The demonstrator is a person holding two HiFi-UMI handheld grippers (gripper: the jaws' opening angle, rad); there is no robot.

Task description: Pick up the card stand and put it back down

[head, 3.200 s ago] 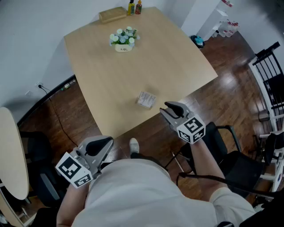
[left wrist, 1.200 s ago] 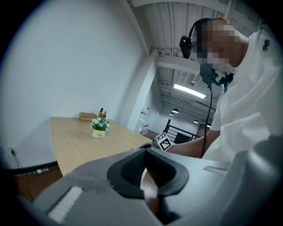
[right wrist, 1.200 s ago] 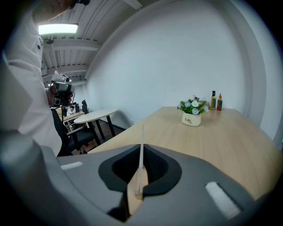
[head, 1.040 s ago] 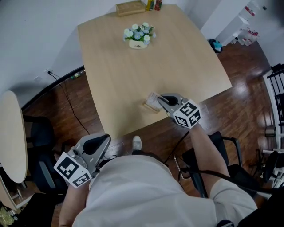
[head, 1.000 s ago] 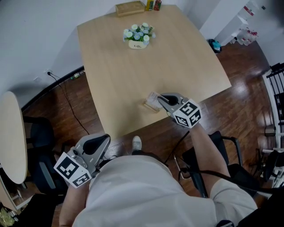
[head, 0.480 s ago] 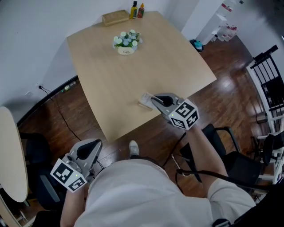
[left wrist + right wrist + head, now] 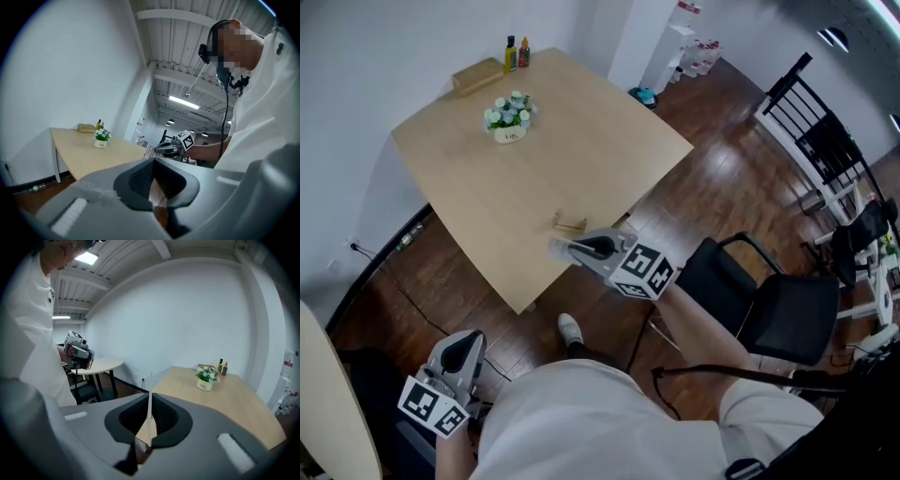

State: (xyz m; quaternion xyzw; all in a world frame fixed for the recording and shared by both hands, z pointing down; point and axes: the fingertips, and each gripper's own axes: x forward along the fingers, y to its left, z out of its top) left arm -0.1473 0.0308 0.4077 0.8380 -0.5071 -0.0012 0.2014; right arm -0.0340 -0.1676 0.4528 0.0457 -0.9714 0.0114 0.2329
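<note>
While the person stands at the near edge of the pale wooden worktop [image 7: 534, 178], the right tool [image 7: 562, 249] is clamped on the card stand [image 7: 149, 414]. Its jaws press on either side of the thin upright plate, which shows edge-on in the right gripper view. The stand sits in that grip over the worktop's near edge, close to the person. A small wooden piece [image 7: 570, 224] shows just beyond the tool's tip; I cannot tell whether it is the stand's base. The left tool [image 7: 153, 171] hangs low at the person's left side, well apart from the worktop, jaws drawn together with nothing between them. Toward the far end stands a small pot of flowers [image 7: 508, 120]. At the far edge lies a wooden box [image 7: 478, 75] with two bottles [image 7: 517, 53] just beside it. A black chair [image 7: 769, 300] stands on the floor to the person's right.
</note>
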